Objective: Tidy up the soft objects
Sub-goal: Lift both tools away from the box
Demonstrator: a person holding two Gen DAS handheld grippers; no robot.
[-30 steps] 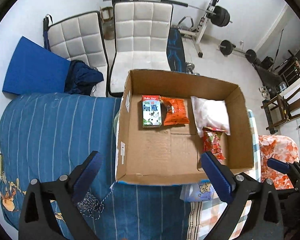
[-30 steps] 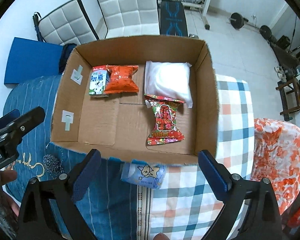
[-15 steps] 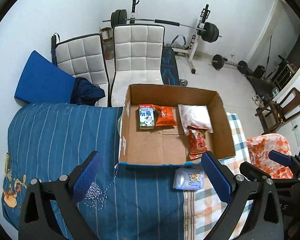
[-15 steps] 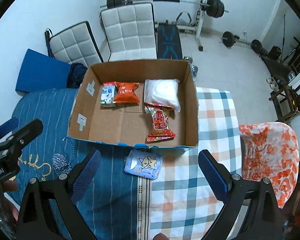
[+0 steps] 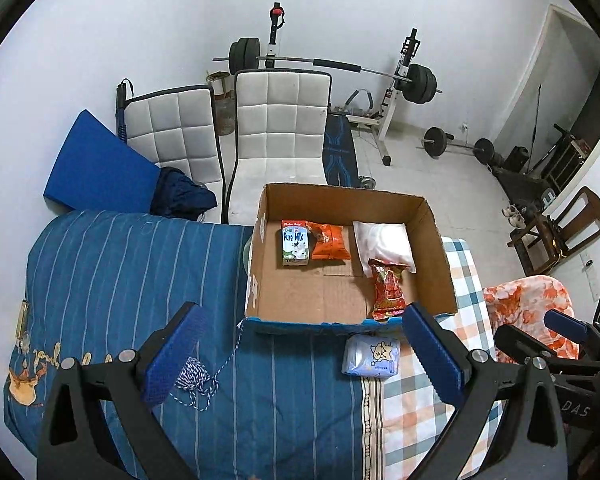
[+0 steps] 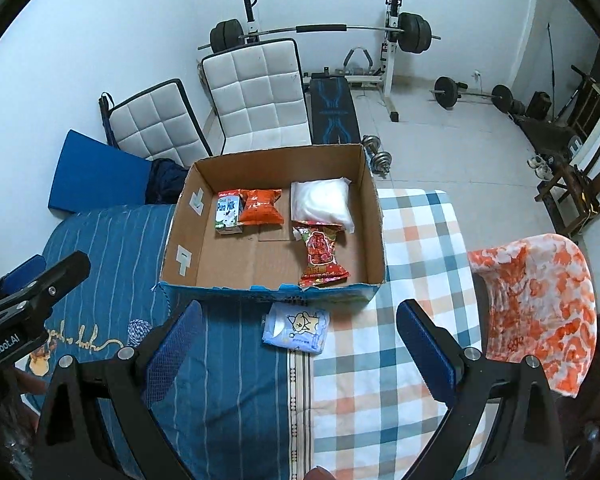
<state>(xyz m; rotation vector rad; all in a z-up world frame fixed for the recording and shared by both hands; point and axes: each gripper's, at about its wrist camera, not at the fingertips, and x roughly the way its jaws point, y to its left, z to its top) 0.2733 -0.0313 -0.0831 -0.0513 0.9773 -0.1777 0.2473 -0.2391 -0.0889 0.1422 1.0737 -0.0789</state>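
Left gripper (image 5: 300, 354) at 6 o'clock in its own view, blue-padded jaws spread wide, holding nothing. Right gripper (image 6: 298, 346) same: jaws wide apart, nothing between them. Both hover above the bed.

Small pale-blue soft tissue pack with a cartoon print (image 6: 295, 328) lies on the bed, straddling the seam between the blue striped bedsheet (image 6: 236, 380) and the orange-blue checked blanket (image 6: 384, 344). It sits just outside the near wall of the open brown cardboard box (image 6: 274, 294), apart from both grippers. In the left view it's at about 1 o'clock from that gripper.

Loose tangle of blue-white twine (image 5: 194, 376) on the sheet near the left gripper's left finger; one strand runs up to the box's near-left corner.

Inside the box, near to far: red printed snack packet (image 6: 321, 256) at the right, its far end overlapping the white plastic pillow-like bag (image 6: 320, 202) at the far right. Far left: white-green "Pure Milk" carton (image 6: 227, 212) touching the orange foil snack bag (image 6: 260, 206).

Orange-white floral cloth (image 6: 540, 304) draped at 3 o'clock off the bed.

Beyond the box, 12 o'clock: two white quilted chairs (image 6: 256, 96), then a barbell rack with weight plates (image 6: 396, 36) against the wall.
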